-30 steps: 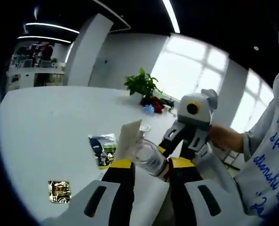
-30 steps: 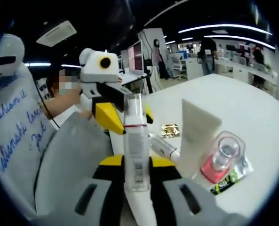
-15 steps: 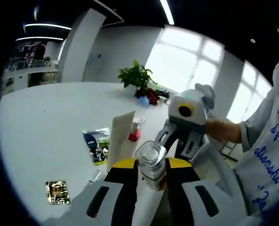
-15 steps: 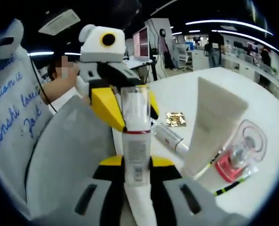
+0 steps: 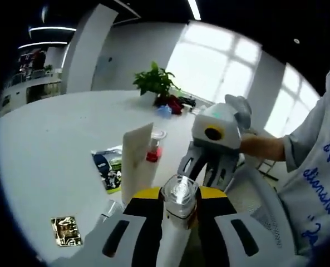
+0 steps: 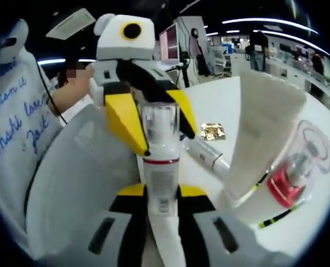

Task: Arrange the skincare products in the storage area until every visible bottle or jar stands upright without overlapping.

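Observation:
A white bottle (image 6: 161,172) with a red ring and a clear cap (image 5: 179,196) is held between both grippers. My right gripper (image 6: 161,192) is shut on its labelled body. My left gripper (image 5: 178,196) is shut on the cap, which faces its camera end-on; its yellow jaws flank the cap in the right gripper view (image 6: 159,125). The right gripper (image 5: 202,167) sits just behind the cap in the left gripper view. A white tube (image 5: 136,161) (image 6: 262,139) stands upright on the table. Beside it stands a small red-based bottle (image 5: 153,147) (image 6: 292,175) with a clear cap. Another bottle (image 6: 206,156) lies on its side.
The white table (image 5: 48,144) carries a printed sachet (image 5: 106,169) beside the tube and a gold sachet (image 5: 64,231) (image 6: 212,132) nearer me. A potted plant (image 5: 153,83) stands at the far edge. A person's sleeve (image 5: 315,183) and hand are at the right.
The clear cap, tilted between the left jaws a second ago, now faces the left camera end-on. The two grippers have drawn closer, and the tube and red bottle loom nearer in the right gripper view.

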The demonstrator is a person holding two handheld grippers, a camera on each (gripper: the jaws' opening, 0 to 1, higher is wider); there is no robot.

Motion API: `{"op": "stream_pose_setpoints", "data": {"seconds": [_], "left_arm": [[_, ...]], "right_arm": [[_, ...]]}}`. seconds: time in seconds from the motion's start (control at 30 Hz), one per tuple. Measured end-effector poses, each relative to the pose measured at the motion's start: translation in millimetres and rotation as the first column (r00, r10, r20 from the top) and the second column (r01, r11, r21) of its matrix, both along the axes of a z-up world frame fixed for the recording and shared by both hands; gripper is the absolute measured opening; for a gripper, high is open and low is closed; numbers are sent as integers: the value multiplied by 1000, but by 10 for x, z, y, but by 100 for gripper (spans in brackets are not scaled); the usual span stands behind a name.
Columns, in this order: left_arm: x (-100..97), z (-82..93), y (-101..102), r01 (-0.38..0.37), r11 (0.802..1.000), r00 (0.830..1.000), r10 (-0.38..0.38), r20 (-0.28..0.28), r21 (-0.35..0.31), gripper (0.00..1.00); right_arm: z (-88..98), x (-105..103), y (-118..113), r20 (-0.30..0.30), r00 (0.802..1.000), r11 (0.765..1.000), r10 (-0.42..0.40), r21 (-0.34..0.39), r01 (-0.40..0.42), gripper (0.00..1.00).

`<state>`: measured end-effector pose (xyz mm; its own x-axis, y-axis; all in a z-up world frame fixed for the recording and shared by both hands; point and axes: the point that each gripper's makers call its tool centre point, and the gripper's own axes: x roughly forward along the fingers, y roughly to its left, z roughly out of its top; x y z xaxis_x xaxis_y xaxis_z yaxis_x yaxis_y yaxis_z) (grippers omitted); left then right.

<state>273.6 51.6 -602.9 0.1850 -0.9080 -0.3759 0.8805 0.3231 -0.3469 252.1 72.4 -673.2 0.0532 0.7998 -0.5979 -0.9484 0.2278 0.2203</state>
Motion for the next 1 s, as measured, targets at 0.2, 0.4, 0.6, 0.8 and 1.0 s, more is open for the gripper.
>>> {"op": "stream_pose_setpoints", "data": {"seconds": [0.2,0.4,0.6,0.8,1.0], "left_arm": [[0,-75,-79,15,999,1000,-16,13,49,19],[74,-90,-120,-32,998,999,32,6,46,19],[132,-94,-140,-79,996,997,79,-2,36,19],[188,-87,-182,-118,992,993,118,-2,32,19],[201,-104,-178,-129,991,992,129,-3,43,18]], "right_arm": [[-70,12,-56,3,1000,999,-24,-31,24,20],[-84,84,-129,-1,995,994,-99,-46,99,21],[-69,148,-215,30,983,981,-179,-68,180,22],[-41,227,-270,90,959,955,-270,-98,279,23],[-8,227,-242,143,940,941,-310,-96,325,23]]}}
